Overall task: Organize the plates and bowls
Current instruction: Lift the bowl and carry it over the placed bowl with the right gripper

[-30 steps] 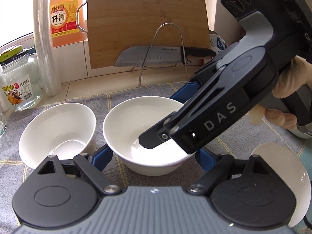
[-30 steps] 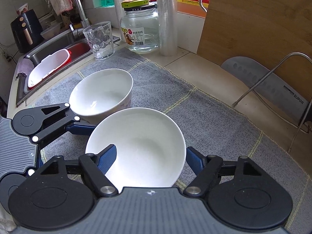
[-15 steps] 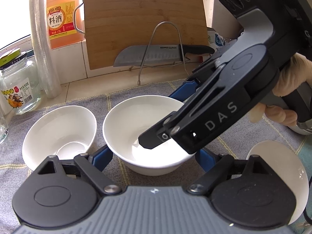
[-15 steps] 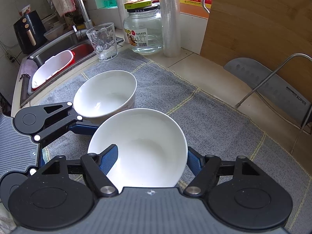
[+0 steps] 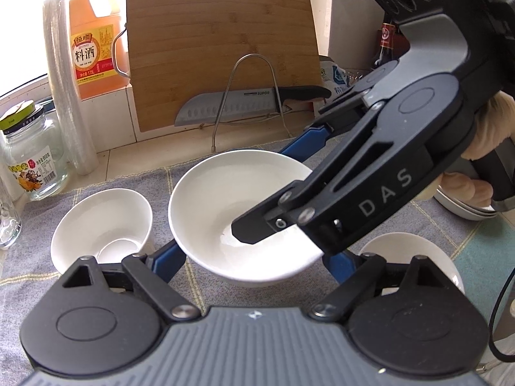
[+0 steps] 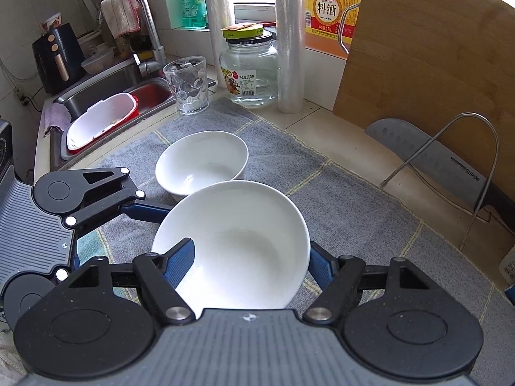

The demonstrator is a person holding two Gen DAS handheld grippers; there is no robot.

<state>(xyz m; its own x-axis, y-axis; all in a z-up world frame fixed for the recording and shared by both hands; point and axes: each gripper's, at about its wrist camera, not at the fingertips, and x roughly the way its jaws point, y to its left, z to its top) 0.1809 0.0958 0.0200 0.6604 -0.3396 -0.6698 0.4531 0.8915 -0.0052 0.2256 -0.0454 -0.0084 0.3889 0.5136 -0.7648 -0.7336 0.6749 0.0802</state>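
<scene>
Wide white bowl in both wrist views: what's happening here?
A person holds two claws around the wide white bowl. The right claw is clamped on its sides; the left claw straddles it from the other side, contact unclear. The bowl looks lifted off the grey mat, beside a smaller white bowl.

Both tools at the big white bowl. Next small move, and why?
Probably raise the large bowl straight up. The right tool is shut on it, the left tool flanks it, and the smaller bowl sits close beside it on the mat; sideways travel could clip rims.
</scene>
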